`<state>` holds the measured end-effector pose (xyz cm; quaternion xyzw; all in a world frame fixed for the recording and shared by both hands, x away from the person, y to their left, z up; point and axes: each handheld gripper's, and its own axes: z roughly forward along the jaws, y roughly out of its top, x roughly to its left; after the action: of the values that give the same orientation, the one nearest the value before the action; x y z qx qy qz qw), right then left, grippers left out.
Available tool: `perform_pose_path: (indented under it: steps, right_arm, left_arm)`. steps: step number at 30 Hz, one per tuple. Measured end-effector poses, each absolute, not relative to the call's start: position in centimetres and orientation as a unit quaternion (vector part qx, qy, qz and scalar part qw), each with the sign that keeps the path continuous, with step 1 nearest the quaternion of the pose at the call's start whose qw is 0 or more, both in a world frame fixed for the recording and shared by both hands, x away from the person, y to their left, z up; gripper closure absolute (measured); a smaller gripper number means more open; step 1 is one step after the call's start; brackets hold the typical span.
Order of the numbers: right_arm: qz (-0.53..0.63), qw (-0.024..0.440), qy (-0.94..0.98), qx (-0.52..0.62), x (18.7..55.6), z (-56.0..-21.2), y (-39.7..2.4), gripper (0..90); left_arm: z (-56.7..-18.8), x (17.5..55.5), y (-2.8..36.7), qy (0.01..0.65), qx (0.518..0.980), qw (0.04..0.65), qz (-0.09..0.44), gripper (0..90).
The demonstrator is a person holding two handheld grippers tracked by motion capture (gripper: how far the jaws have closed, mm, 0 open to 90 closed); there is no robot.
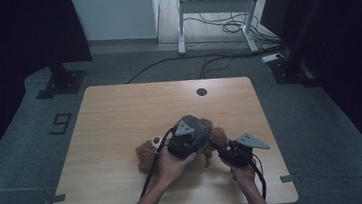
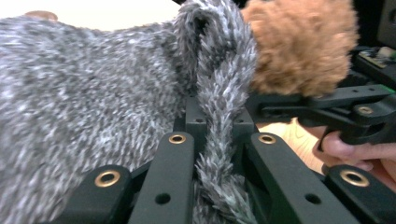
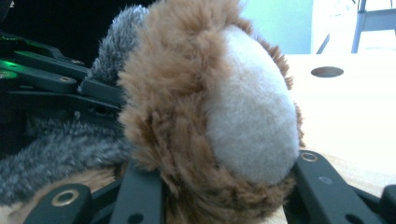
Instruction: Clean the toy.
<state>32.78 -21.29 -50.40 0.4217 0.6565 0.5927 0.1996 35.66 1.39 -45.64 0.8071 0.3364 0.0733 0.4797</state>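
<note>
my left gripper (image 2: 219,154) is pinched almost fully shut on a fold of the grey fuzzy cloth (image 2: 84,93), and a strip of that cloth runs down between my two black jaws. my right gripper (image 3: 219,186) has its jaws partly closed around the brown teddy bear's foot (image 3: 210,116), the cream sole facing out to the right, with fur squeezed on both sides. in the high view the teddy bear (image 1: 146,153) lies on the wooden table (image 1: 120,118) near my side of it, the grey cloth heaped over its middle under my left hand (image 1: 172,163), my right hand (image 1: 240,169) just beside it.

as i judge it, i am working the cloth along the bear's leg while the foot is held steady. to do it well i should keep the right grip firm but not crushing, since plush slips when it is only nipped by the fur. the left should pull along the line of the leg, not sideways, so the cloth does not bunch at the foot. small pulls, then a fresh bite, will go better than one long drag. if the bear lifts off the table, i should ease off.
</note>
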Motion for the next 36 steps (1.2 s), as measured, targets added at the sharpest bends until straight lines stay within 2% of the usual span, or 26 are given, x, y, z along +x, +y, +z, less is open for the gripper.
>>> perform_pose_path:
  steps: [6,11,18,28,36]
  right_arm:
    - [0.583,0.223,0.66,0.418,32.6,-49.9,-20.8,62.4]
    - [0.589,0.215,0.647,0.432,32.8,-50.1,-21.3,62.4]
    - [0.592,0.216,0.646,0.43,32.7,-50.1,-21.0,62.3]
    - [0.592,0.214,0.644,0.435,32.8,-50.3,-21.1,62.4]
    - [0.592,0.211,0.638,0.446,32.9,-50.5,-21.1,62.4]
  left_arm:
    - [-45.2,34.5,4.2,0.342,0.803,0.472,0.124,83.1]
    - [-45.7,33.9,7.1,0.357,0.799,0.446,0.188,83.0]
    - [-45.9,33.0,11.1,0.381,0.769,0.474,0.196,83.1]
    - [-45.5,32.8,14.8,0.411,0.754,0.468,0.208,83.2]
    - [-47.9,32.0,17.3,0.44,0.748,0.457,0.195,83.3]
